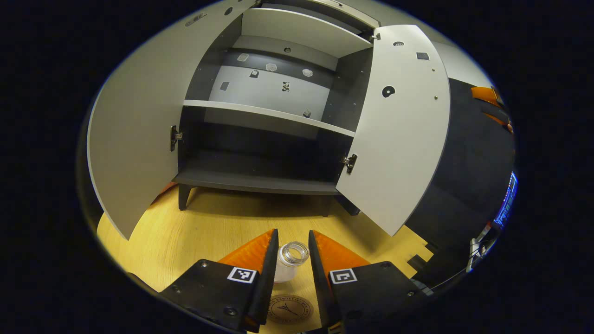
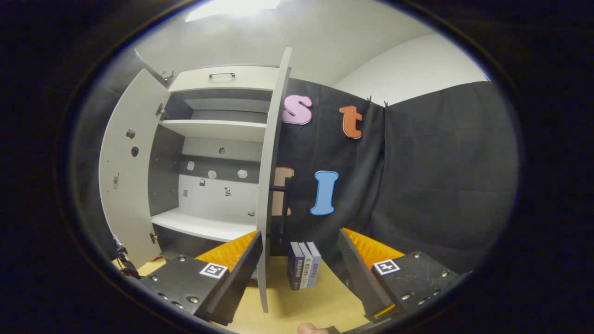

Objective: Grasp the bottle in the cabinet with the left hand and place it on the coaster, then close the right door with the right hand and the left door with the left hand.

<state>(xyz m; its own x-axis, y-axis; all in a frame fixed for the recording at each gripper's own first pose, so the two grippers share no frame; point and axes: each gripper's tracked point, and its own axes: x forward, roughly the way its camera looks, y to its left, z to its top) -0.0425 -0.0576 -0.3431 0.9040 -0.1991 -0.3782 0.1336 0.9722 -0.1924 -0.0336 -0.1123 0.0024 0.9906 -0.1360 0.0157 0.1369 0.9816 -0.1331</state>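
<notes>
Bottle point(image 1: 291, 260) out of cabinet point(image 1: 260, 181), pinched in left claw point(image 1: 293, 253) over counter point(image 1: 195, 232), coaster point(image 1: 290, 309) at 6 o'clock. Right claw point(image 2: 299, 257) spread astride right door point(image 2: 271, 176) edge. Both doors unclosed.

The table top point(image 1: 195, 232) is seen as pale wood with a fine grain and a smooth, satin finish. On it, in front of the cabinet point(image 1: 260, 181), a clear bottle point(image 1: 288, 265) of glossy glass or plastic is noted; which of the two cannot be told. Nearer than the bottle, a round coaster point(image 1: 290, 309) with a matt, cork-like face is recorded. The cabinet doors, left door point(image 1: 134, 134) and right door point(image 1: 399, 134), are seen as smooth matt board; their hinges point(image 1: 349, 162) look like bright metal. The wall cloth point(image 2: 441, 176) beside the cabinet is matt and wrinkled.
</notes>
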